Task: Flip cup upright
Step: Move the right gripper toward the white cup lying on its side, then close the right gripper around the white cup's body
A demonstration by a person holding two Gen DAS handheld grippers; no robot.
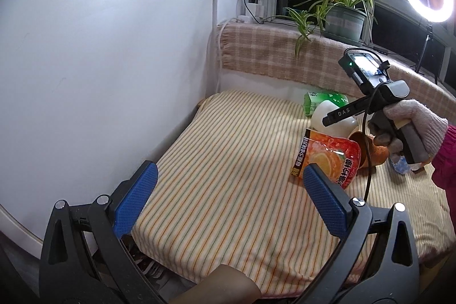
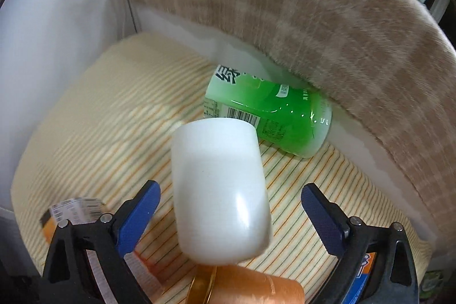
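Note:
A white cup (image 2: 219, 190) lies tipped on the striped cloth (image 2: 94, 138), its closed base toward the right wrist camera. My right gripper (image 2: 230, 204) is open, its blue fingers on either side of the cup and apart from it. In the left wrist view the cup (image 1: 332, 118) shows behind the right gripper's black finger (image 1: 344, 111), held by a gloved hand (image 1: 410, 130). My left gripper (image 1: 228, 190) is open and empty above the cloth's near-left part.
A green bottle (image 2: 270, 116) lies behind the cup by the plaid-covered ledge (image 2: 327, 27). An orange pouch (image 1: 327, 158) and a copper-coloured cup (image 2: 250, 287) lie beside the white cup. A white wall (image 1: 99, 61) stands left. A potted plant (image 1: 342, 16) sits on the ledge.

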